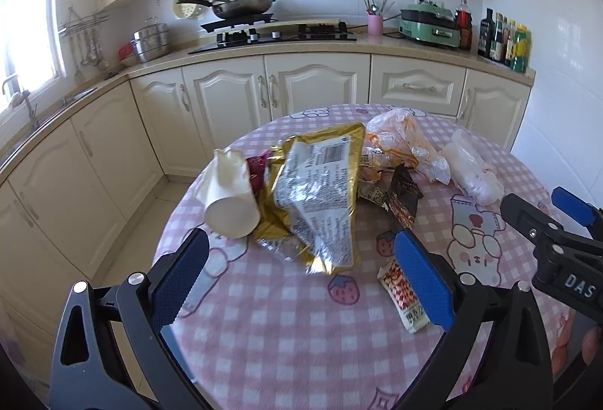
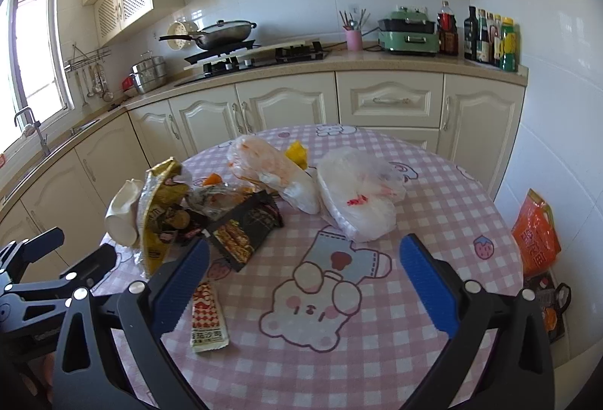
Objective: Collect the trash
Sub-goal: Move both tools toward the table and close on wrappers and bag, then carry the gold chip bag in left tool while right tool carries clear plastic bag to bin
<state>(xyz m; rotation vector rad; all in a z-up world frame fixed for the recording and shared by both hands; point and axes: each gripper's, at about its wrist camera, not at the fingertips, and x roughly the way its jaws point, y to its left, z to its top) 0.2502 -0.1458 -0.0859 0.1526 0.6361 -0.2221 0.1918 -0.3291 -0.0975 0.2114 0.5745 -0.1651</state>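
Both jaws were held wide and empty, presumably so that a first piece could be chosen: the left gripper (image 1: 301,259) near the gold wrapper (image 1: 320,191), the right gripper (image 2: 305,270) before the white bag (image 2: 358,199); the trash was heaped mid-table (image 2: 433,259).

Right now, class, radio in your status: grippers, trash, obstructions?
Left gripper open, right gripper open, both empty. Gold foil snack bag, crushed white paper cup, small red-and-white sauce sachet uncollected on table. Nothing blocking.

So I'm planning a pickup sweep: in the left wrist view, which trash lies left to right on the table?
White paper cup → gold snack bag → dark wrapper → white plastic bag.
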